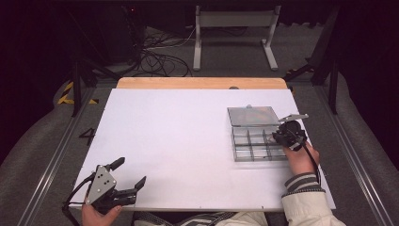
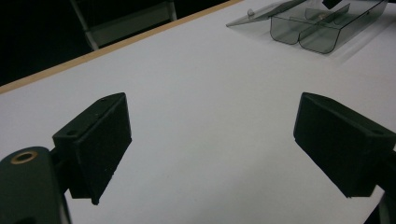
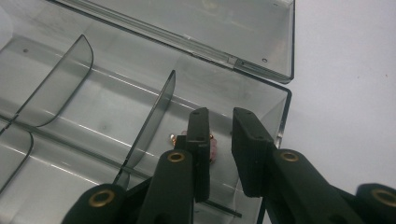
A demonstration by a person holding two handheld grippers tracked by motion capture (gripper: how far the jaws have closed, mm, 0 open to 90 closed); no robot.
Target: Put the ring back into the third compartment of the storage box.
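Pink trinket (image 3: 214, 148), small and with gold-coloured ends, is seen on the floor of the organiser box (image 3: 93, 116), in the compartment at its right end nearest the hinge. In the right gripper view it is partly hidden behind one jaw of the right hand-held gripper (image 3: 219, 126). The jaws of that gripper are lowered into this compartment and are parted by a narrow gap; nothing is pinched between them, the trinket being just beside the outer face of one jaw. Whether the jaw touches it cannot be told.

The box (image 1: 254, 141) is made of clear grey plastic, is divided by thin partitions, and is placed on the right part of the white bench (image 1: 179, 141). Its lid (image 1: 253, 116) is folded open and laid flat on the far side. The right hand-held gripper (image 1: 283, 136) is held over the right edge of the box by a hand (image 1: 301, 160) entering from the near side.

The left hand-held gripper (image 1: 127, 176) is kept at the near left corner of the bench, well apart from the box. Its jaws are spread wide with only bare bench surface between them, as shown in the left gripper view (image 2: 210, 140), where the box (image 2: 308, 28) is seen far off.
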